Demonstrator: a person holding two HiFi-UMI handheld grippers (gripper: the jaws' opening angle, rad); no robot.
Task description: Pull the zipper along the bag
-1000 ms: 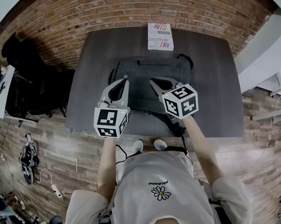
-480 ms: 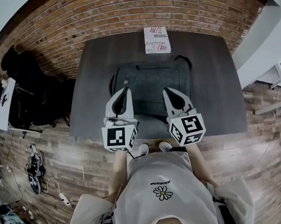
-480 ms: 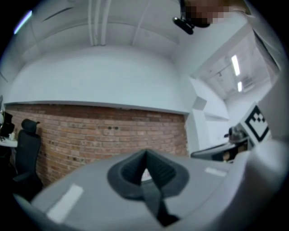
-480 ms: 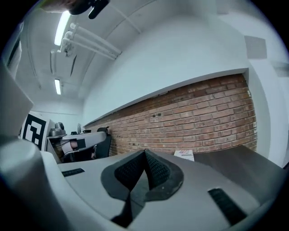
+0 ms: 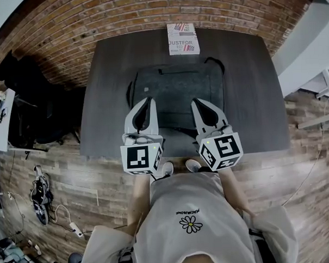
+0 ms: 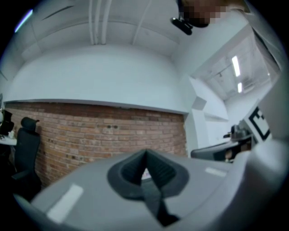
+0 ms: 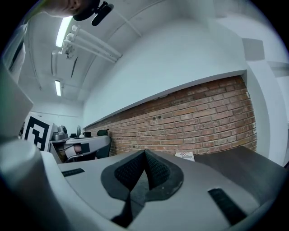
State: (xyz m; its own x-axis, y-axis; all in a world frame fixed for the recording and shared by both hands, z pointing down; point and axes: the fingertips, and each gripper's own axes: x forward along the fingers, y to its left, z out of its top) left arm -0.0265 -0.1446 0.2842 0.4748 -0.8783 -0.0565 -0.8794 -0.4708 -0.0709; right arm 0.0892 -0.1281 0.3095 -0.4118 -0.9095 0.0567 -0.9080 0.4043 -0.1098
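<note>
A dark grey bag [image 5: 179, 89] lies flat on the dark table [image 5: 249, 86], its zipper line near the far edge. Both grippers are held up above the bag's near half, tips pointing away from the person. My left gripper [image 5: 147, 99] is shut with nothing between its jaws. My right gripper [image 5: 195, 101] is shut and holds nothing either. In the left gripper view the closed jaws [image 6: 145, 153] point at the brick wall; the right gripper view shows its closed jaws [image 7: 144, 152] toward the wall too. The bag does not show in either gripper view.
A white printed box [image 5: 183, 39] lies at the table's far edge, also visible in the right gripper view as a box [image 7: 185, 155]. A brick wall [image 5: 148, 9] runs behind the table. A black chair [image 5: 27, 101] stands left of it. Cables lie on the wooden floor [image 5: 42, 193].
Both grippers have drawn back toward the person from over the bag's middle and now sit side by side, level. The right gripper has straightened from a tilted pose.
</note>
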